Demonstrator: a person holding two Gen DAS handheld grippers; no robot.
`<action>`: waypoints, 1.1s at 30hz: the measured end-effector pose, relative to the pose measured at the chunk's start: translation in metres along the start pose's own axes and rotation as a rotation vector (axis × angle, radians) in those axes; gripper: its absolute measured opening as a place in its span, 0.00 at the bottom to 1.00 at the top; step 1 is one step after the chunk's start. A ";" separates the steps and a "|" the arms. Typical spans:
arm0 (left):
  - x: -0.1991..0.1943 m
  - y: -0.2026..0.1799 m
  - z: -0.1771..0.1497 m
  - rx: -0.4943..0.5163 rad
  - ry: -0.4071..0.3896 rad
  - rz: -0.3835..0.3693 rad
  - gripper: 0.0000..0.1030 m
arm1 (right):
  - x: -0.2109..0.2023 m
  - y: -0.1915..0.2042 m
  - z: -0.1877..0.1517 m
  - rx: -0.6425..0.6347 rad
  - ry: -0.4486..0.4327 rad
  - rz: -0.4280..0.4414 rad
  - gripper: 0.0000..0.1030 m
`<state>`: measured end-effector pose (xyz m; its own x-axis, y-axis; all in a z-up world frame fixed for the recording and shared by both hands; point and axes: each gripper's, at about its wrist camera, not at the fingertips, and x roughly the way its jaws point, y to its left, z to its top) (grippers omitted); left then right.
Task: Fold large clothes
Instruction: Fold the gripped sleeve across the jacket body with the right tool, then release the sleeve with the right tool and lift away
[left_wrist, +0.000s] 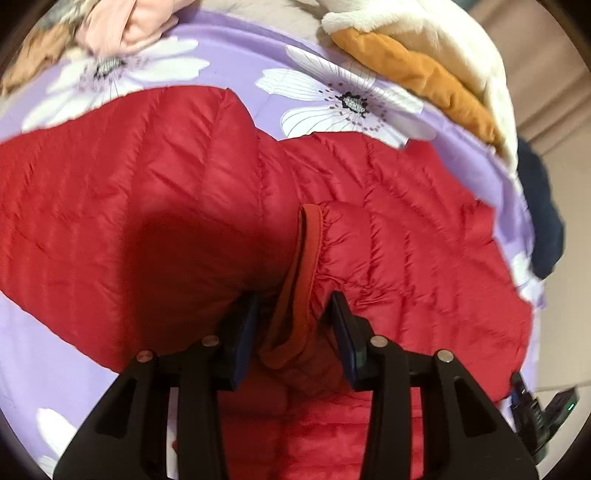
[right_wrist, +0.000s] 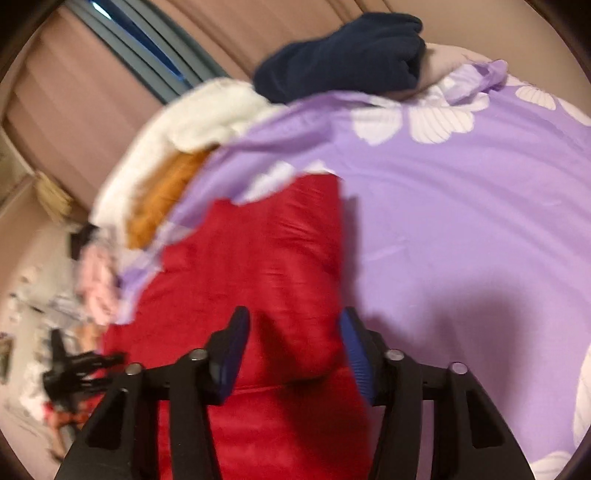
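A red quilted puffer jacket (left_wrist: 147, 206) lies spread on a purple flowered bedsheet (left_wrist: 236, 62). In the left wrist view my left gripper (left_wrist: 293, 306) has its jaws apart around the jacket's sleeve cuff (left_wrist: 308, 251), whose trimmed edge runs between the fingers; the pads do not press it. In the right wrist view, which is blurred, my right gripper (right_wrist: 291, 321) is open just above a folded part of the red jacket (right_wrist: 258, 266), near its right edge. The other gripper shows at the far left (right_wrist: 74, 373).
An orange and white fleece garment (left_wrist: 424, 70) and a pink garment (left_wrist: 122, 26) lie at the sheet's far edge. A navy garment (right_wrist: 340, 51) sits at the bed corner. Purple sheet (right_wrist: 461, 229) stretches right of the jacket. Clutter lies on the floor at left (right_wrist: 33, 295).
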<state>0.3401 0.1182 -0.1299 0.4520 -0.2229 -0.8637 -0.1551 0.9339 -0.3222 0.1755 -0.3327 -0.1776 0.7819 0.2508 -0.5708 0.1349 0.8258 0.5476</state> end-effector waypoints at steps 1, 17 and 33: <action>0.001 -0.002 -0.002 0.015 -0.001 0.012 0.40 | 0.006 -0.003 -0.002 -0.004 0.020 -0.023 0.31; -0.088 0.060 -0.054 -0.045 -0.116 -0.040 0.69 | -0.033 0.008 -0.007 -0.092 -0.017 -0.041 0.25; -0.116 0.244 -0.110 -0.644 -0.225 -0.263 0.70 | -0.012 0.091 -0.081 -0.278 0.168 0.131 0.49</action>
<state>0.1532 0.3413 -0.1514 0.7046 -0.2896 -0.6478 -0.4707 0.4923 -0.7321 0.1288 -0.2199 -0.1701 0.6672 0.4248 -0.6120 -0.1491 0.8810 0.4490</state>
